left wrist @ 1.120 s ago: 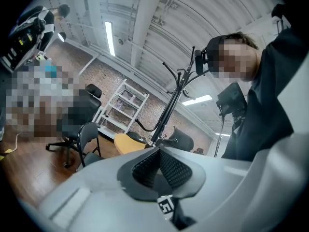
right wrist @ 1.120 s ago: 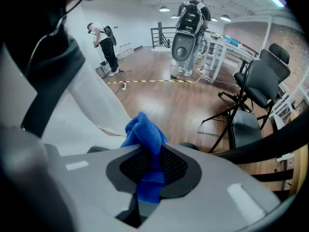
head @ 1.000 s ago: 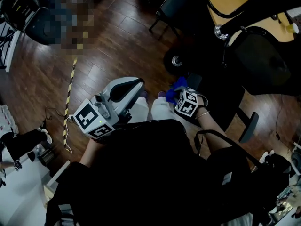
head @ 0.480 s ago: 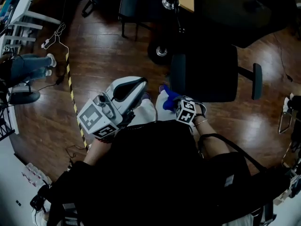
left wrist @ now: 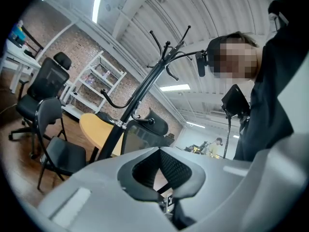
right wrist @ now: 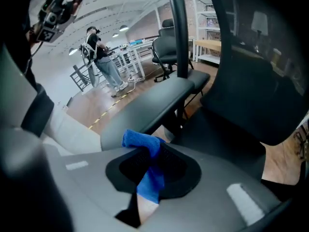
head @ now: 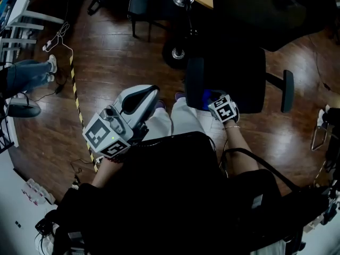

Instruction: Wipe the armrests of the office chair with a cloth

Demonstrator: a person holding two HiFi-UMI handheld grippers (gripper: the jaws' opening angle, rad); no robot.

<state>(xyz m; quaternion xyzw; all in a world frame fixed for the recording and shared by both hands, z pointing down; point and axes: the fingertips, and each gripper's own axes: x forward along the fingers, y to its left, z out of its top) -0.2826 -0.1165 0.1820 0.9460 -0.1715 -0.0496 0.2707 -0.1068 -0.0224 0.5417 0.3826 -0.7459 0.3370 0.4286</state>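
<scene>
Cloth (right wrist: 145,151), blue and bunched, is pinched between the closed jaws of the right gripper (right wrist: 150,166). One fold stands up above the jaws and a tail hangs below them. Left gripper (left wrist: 161,173): jaws together with nothing between them, held back over the person's lap and taking no part.

Compared with one second earlier, the right gripper has advanced from beside the person's knees to the near end of the nearer armrest (head: 194,83). The office chair (head: 234,76) now lies squarely ahead in the head view. On this evidence the approach is complete and the first wiping stroke is probably about to begin.

In the right gripper view the raised fold of cloth sits at the edge of the nearer armrest, though contact cannot be confirmed. The armrest pad is long, dark, smooth and slightly rounded, and runs away from the jaws. The farther armrest (head: 287,91) stands well apart on the seat's other side, over the wooden floor (head: 122,52).
</scene>
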